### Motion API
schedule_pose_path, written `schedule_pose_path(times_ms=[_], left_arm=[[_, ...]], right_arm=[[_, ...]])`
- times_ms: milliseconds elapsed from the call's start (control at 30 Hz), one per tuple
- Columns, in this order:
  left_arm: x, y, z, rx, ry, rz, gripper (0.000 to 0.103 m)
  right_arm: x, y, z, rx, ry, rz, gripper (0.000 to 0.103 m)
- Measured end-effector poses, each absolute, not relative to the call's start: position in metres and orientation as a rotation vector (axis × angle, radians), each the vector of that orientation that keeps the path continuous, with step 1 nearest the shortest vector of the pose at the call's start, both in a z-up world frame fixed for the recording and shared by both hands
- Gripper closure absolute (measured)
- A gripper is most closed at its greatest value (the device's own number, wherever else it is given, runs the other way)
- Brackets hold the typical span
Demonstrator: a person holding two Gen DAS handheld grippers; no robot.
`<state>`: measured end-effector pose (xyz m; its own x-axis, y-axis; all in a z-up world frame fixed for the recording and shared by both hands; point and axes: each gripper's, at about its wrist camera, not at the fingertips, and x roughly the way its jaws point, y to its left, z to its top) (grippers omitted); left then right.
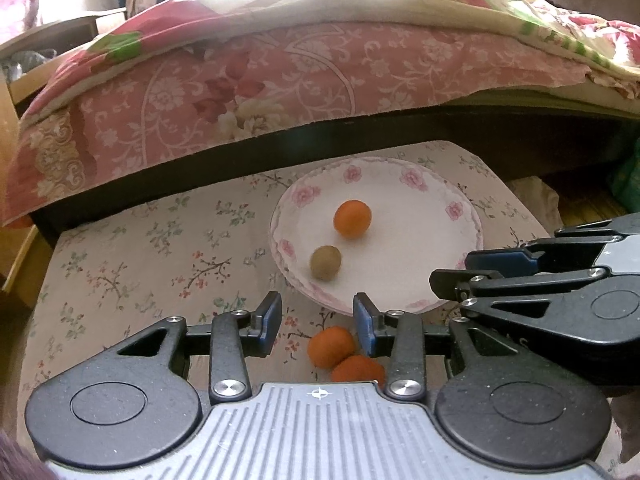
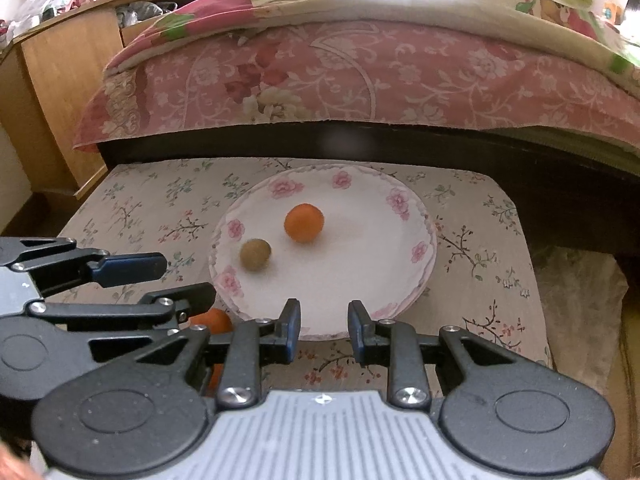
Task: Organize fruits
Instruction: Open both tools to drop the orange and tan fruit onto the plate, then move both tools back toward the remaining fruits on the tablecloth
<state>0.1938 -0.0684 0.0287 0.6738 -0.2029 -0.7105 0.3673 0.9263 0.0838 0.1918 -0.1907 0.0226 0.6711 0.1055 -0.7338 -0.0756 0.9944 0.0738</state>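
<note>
A white plate with pink flowers [image 1: 436, 216] [image 2: 360, 264] sits on a small floral-cloth table [image 1: 160, 240] [image 2: 472, 264]. On it lie an orange [image 1: 352, 218] [image 2: 304, 223] and a brownish-green kiwi [image 1: 325, 262] [image 2: 255, 254]. Two more oranges [image 1: 330, 346] [image 1: 358, 369] rest on the cloth in front of the plate; one orange [image 2: 214, 320] shows partly in the right wrist view. My left gripper [image 1: 318, 320] [image 2: 160, 276] is open just above those two oranges. My right gripper [image 2: 324, 326] [image 1: 452, 272] is open at the plate's near rim, holding nothing.
A bed with a pink floral bedspread [image 1: 260, 88] [image 2: 360, 76] overhangs the far side of the table, its dark frame [image 2: 520, 168] beneath. A wooden cabinet [image 2: 60, 80] stands at the left. Crumpled plastic [image 2: 576, 288] lies right of the table.
</note>
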Motion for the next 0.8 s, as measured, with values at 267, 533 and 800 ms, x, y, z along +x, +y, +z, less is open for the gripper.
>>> schedule_pose_path(times_ms=[267, 533, 800], left_arm=[[0.185, -0.066, 0.030, 0.230, 0.767, -0.328, 0.054], [0.173, -0.064, 0.032, 0.235, 0.773, -0.334, 0.053], [0.157, -0.063, 0.032, 0.242, 0.780, -0.342, 0.052]], right_arm=[[0.180, -0.188, 0.025, 0.028, 0.835, 0.103, 0.076], [0.167, -0.185, 0.026, 0.022, 0.846, 0.106, 0.076], [0.155, -0.182, 0.025, 0.029, 0.858, 0.110, 0.076]])
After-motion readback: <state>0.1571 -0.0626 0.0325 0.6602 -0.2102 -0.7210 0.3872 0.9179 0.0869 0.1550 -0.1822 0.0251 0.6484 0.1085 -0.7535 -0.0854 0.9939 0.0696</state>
